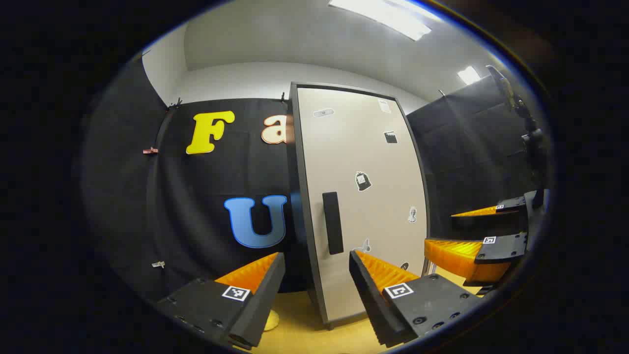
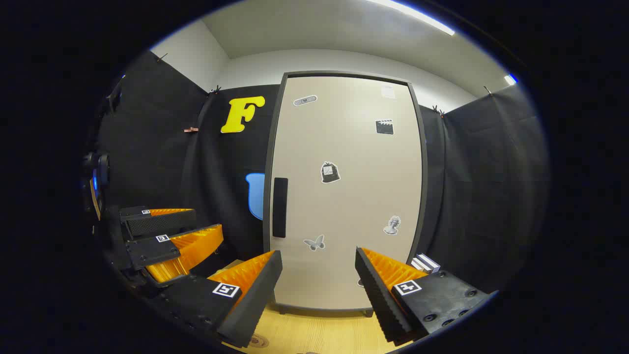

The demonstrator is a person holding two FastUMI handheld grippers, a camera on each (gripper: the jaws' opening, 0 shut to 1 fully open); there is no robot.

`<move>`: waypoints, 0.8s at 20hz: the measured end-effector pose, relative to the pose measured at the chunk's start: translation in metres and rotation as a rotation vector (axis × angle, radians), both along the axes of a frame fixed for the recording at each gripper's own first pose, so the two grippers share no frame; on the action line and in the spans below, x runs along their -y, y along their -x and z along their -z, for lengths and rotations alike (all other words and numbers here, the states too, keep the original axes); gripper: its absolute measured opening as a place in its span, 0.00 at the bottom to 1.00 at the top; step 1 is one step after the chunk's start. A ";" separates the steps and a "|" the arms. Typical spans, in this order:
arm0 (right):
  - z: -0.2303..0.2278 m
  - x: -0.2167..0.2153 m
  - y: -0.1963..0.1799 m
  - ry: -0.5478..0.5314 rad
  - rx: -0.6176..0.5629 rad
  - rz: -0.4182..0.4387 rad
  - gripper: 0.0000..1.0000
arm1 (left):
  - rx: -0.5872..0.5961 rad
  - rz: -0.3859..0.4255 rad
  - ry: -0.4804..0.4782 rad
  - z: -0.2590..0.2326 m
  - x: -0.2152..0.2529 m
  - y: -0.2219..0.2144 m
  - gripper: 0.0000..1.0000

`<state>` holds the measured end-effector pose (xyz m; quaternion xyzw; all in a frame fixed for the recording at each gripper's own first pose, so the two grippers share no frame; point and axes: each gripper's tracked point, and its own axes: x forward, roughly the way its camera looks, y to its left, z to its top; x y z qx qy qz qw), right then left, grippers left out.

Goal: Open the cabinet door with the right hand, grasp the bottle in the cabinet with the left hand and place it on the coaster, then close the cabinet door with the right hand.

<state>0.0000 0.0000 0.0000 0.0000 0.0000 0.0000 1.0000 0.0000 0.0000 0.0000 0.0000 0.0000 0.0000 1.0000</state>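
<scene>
1. The right hand-held gripper (image 2: 318, 290) is spread wide with nothing between its fingers, facing the cabinet door (image 2: 344, 196), well apart from it.
2. The left hand-held gripper (image 1: 314, 285) is likewise spread and empty, off to the left of the right one.
3. The door is closed; its dark handle (image 2: 280, 207) runs upright along the left edge.
4. The cabinet stands on a pale wooden surface (image 2: 314, 334).
5. A round coaster (image 1: 271, 320) lies on the surface just left of the cabinet, partly behind a left finger.
</scene>
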 end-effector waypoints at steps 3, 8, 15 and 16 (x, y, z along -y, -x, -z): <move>0.000 0.000 0.002 0.011 0.002 0.004 0.98 | -0.004 -0.004 -0.002 0.003 -0.003 0.000 0.84; -0.002 -0.006 0.000 0.020 0.007 0.004 0.98 | 0.002 0.003 0.014 0.003 -0.010 -0.003 0.84; 0.000 -0.017 -0.005 0.030 0.006 -0.006 0.98 | 0.009 -0.012 0.013 0.006 -0.022 -0.004 0.83; 0.001 -0.017 -0.007 0.033 0.002 -0.004 0.98 | 0.014 -0.022 0.010 0.005 -0.026 -0.004 0.83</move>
